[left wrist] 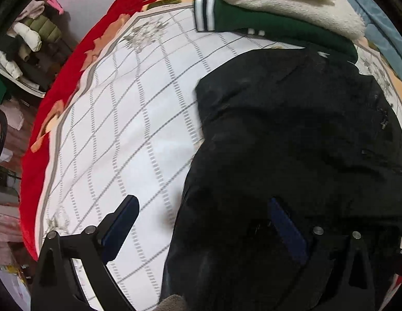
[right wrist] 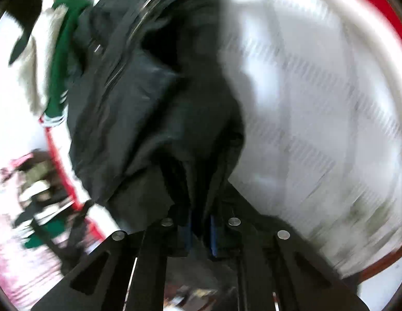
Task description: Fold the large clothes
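A large black jacket (left wrist: pixel 291 129) lies spread on the bed's white checked sheet (left wrist: pixel 123 116). My left gripper (left wrist: pixel 203 215) hangs open above the jacket's near left edge. One blue-padded finger (left wrist: pixel 123 220) is over the sheet and the other (left wrist: pixel 286 228) is over the black cloth, with nothing pinched. In the blurred right wrist view, a fold of the black jacket (right wrist: pixel 149 103) runs down into my right gripper (right wrist: pixel 201 223). Its blue pads are shut on that fold. The jacket's zipper (right wrist: pixel 128 41) shows near the top.
A green garment with white-striped cuff (left wrist: pixel 252 23) and a cream fleece (left wrist: pixel 291 0) lie at the bed's far side, touching the jacket. A red flowered blanket (left wrist: pixel 58 85) borders the sheet. Piled clothes (left wrist: pixel 32 31) sit beyond the bed at the left.
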Demonstrator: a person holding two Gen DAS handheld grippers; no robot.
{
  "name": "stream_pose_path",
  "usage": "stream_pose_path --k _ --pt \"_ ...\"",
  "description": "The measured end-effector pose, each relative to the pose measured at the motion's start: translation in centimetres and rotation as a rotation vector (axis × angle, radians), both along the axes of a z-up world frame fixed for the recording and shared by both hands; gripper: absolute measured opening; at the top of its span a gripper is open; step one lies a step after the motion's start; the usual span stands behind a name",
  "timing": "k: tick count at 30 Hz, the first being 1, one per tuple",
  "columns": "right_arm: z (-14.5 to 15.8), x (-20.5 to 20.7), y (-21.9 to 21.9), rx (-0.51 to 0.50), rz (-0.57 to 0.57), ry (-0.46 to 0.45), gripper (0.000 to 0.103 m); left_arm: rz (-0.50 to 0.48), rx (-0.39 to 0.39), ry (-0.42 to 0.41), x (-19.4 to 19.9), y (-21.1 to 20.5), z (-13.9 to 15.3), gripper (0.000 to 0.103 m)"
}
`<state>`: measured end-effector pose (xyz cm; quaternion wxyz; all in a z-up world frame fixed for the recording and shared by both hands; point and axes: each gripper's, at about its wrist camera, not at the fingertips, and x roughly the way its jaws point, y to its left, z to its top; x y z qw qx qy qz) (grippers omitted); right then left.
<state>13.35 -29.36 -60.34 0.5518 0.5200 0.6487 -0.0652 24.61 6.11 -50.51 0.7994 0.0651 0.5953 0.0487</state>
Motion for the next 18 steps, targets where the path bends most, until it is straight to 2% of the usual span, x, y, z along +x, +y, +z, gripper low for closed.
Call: stream_pose_path --k 2,3,5,6,7,9,13,14,15,16,18 --pt "0.3 -0.8 0.7 -0.027 0.030 0.039 0.010 0.008 0.005 0.006 -0.5 1.1 0.1 0.103" --pt "0.4 -0.9 0.7 -0.099 0.070 0.063 0.010 0.013 0.006 0.006 -0.8 1.5 0.2 0.103" --pt "0.8 -1.4 -0.1 -0.328 0.193 0.133 0.012 0.016 0.015 0.002 -1.4 1.4 0.3 0.103" --pt "0.5 -1.7 -0.5 -0.434 0.265 0.173 0.029 0.015 0.017 -0.001 -1.6 1.1 0.3 0.103" --pt "0.1 -2.1 -0.6 -0.463 0.305 0.196 0.035 0.014 0.018 -0.003 -1.8 0.8 0.4 0.103" --pt "-0.3 -2.1 -0.3 -0.456 0.376 0.207 0.037 0.004 0.030 -0.009 -2.4 -0.6 0.7 0.103" --pt "1.1 -0.8 0.5 -0.466 0.486 0.162 0.042 -0.024 0.107 -0.046 -4.5 -5.2 1.9 0.103" --pt "1.4 -0.6 0.4 -0.467 0.508 0.152 0.056 -0.026 0.132 -0.049 -5.1 -6.5 2.1 0.103" --pt "1.9 -0.5 0.1 -0.475 0.535 0.136 0.075 -0.027 0.162 -0.048 -6.0 -8.1 2.3 0.103" --pt "2.5 -0.5 -0.3 -0.486 0.551 0.107 0.080 -0.026 0.190 -0.042 -6.9 -9.8 2.3 0.103" --pt "3.5 -0.2 -0.9 -0.516 0.607 0.051 0.082 -0.019 0.236 -0.023 -8.8 -13.0 2.4 0.103"
